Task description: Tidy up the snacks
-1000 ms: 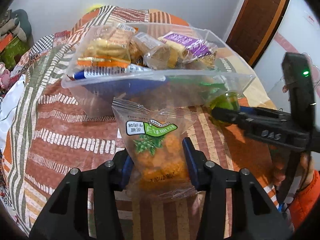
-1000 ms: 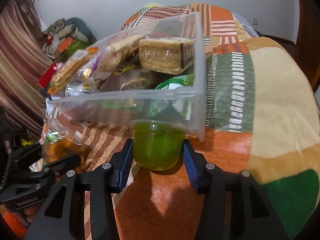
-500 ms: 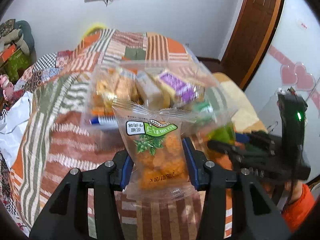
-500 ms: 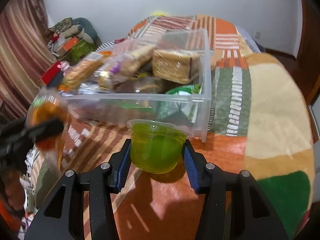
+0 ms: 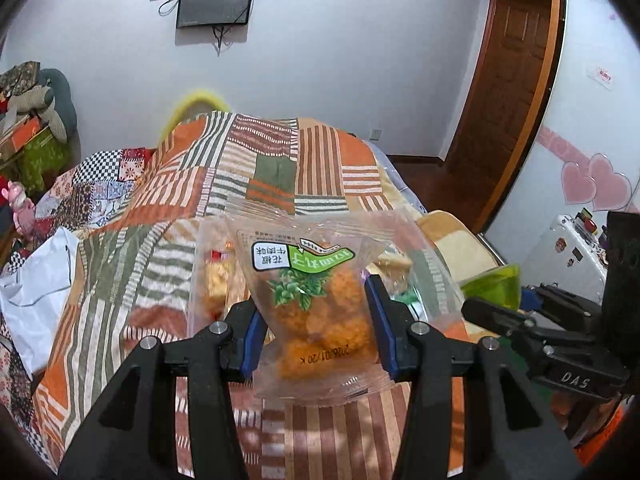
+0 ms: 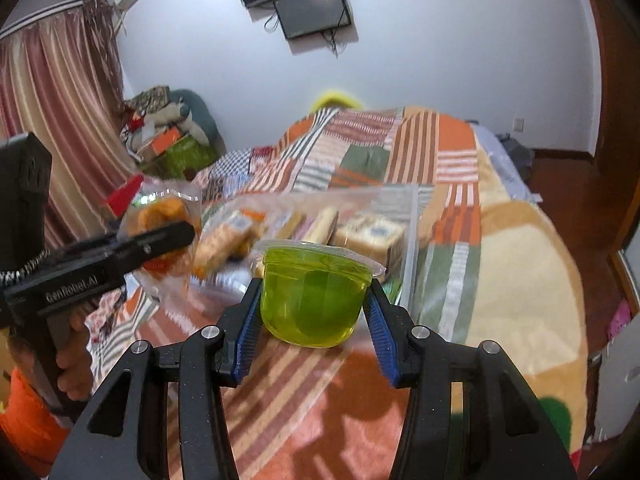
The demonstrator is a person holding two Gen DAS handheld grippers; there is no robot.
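Note:
My left gripper point(image 5: 316, 320) is shut on a clear snack bag point(image 5: 316, 304) of orange pieces with a green label, held up above the bed. My right gripper point(image 6: 312, 312) is shut on a green jelly cup point(image 6: 314, 294), also lifted. A clear plastic bin point(image 6: 412, 240) full of wrapped snacks sits on the striped quilt just beyond both grippers; it also shows in the left wrist view point(image 5: 436, 264), mostly hidden behind the bag. The right gripper with the cup point(image 5: 492, 280) shows at the right of the left wrist view. The left gripper with the bag point(image 6: 164, 216) shows at the left of the right wrist view.
The bin rests on a bed covered by an orange, green and white patchwork quilt point(image 5: 280, 168). A white bag point(image 5: 36, 280) lies at the bed's left edge. A pile of boxes and soft things point(image 6: 168, 128) stands by the curtain. A wooden door point(image 5: 512, 80) is at the right.
Both grippers have risen with their loads. The bin has dropped lower in both views and now lies beyond and below the held bag and cup.

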